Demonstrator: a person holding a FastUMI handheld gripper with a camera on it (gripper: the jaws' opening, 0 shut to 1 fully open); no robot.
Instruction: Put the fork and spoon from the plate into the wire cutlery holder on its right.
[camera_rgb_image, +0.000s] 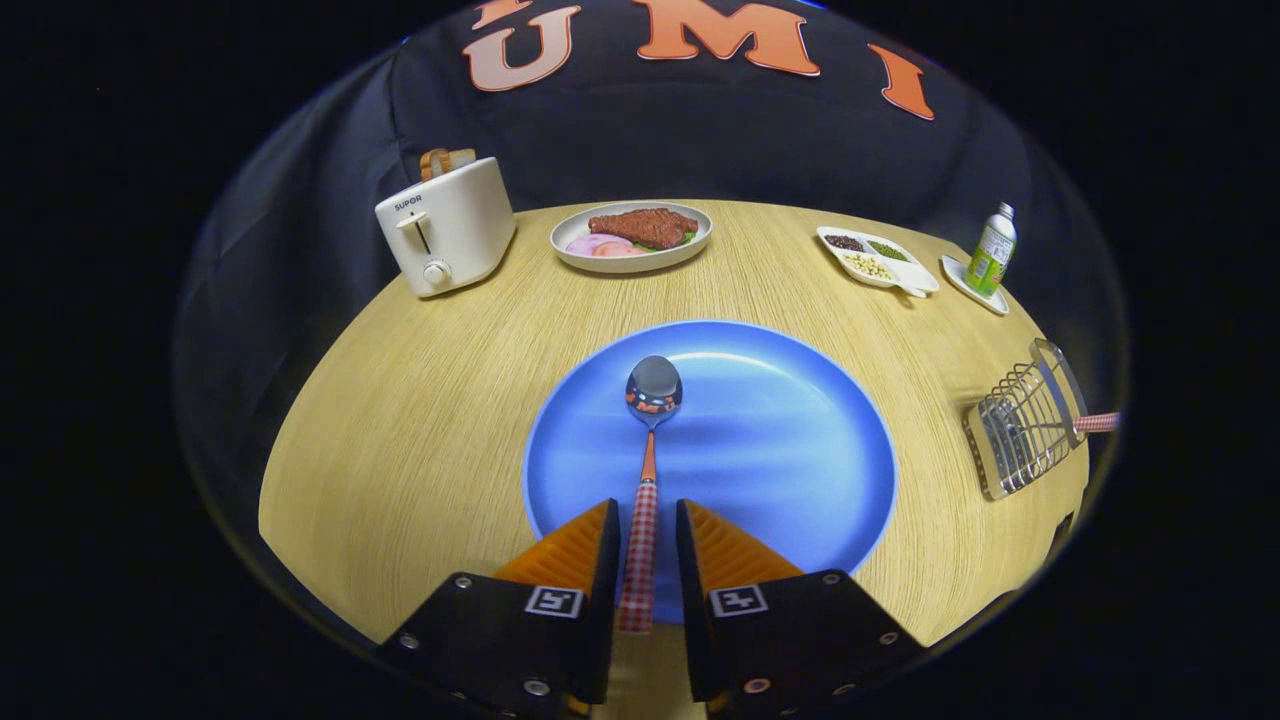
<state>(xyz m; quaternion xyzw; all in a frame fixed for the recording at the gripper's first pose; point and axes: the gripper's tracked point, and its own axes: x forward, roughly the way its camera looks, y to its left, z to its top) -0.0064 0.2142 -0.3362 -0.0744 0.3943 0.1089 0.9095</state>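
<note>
Spoon (648, 450): frame centre on the blue plate (800, 470), handle running lengthwise between the gripper (647, 530) fingers, narrowly parted, not visibly clamped. Wire holder (1020, 430): right.

The gripper (647, 545) has its two fingers set either side of the spoon (648, 470) handle with slim gaps, so whether they press it cannot be told. Ahead, the blue plate (790, 470) lies flat and bare around the spoon bowl. To the right, open tabletop (420, 400) runs to the wire cutlery holder (1020, 425), a checked handle poking from it. Far beyond stand a toaster (447, 228), food plate (632, 237), divided dish (875, 258) and bottle (992, 250).
</note>
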